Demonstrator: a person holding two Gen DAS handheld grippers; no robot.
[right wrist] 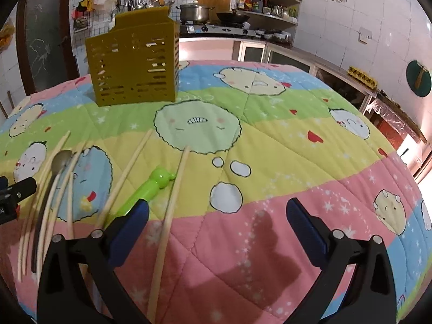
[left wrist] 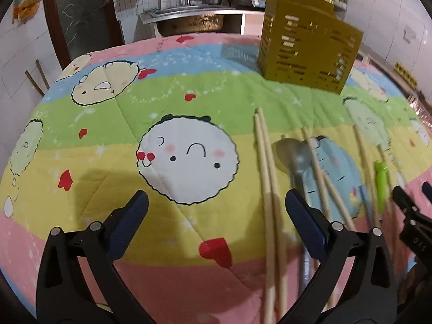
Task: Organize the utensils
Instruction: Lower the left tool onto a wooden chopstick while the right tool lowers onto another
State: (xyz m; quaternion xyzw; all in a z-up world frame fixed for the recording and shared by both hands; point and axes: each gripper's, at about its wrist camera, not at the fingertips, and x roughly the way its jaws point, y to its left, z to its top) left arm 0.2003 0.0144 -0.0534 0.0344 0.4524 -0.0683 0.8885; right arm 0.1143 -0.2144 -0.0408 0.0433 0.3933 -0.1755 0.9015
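A mustard slotted utensil holder point(left wrist: 307, 51) point(right wrist: 135, 62) stands upright at the far side of the quilt. Several wooden chopsticks point(left wrist: 267, 178) point(right wrist: 167, 216), a grey metal spoon point(left wrist: 294, 159) point(right wrist: 58, 164) and a green plastic utensil point(left wrist: 380, 186) point(right wrist: 145, 189) lie scattered on the quilt. My left gripper point(left wrist: 216, 210) is open over bare quilt, left of a chopstick pair. My right gripper point(right wrist: 216, 216) is open, its left finger point(right wrist: 129, 226) beside the green utensil and one chopstick. Each gripper shows at the edge of the other's view.
A colourful cartoon quilt point(right wrist: 270, 189) covers the table. Behind it are a sink counter point(left wrist: 194, 13), a stove with a pot point(right wrist: 195, 12) and wok, and shelves of bottles point(right wrist: 259, 2). Tiled walls stand on both sides.
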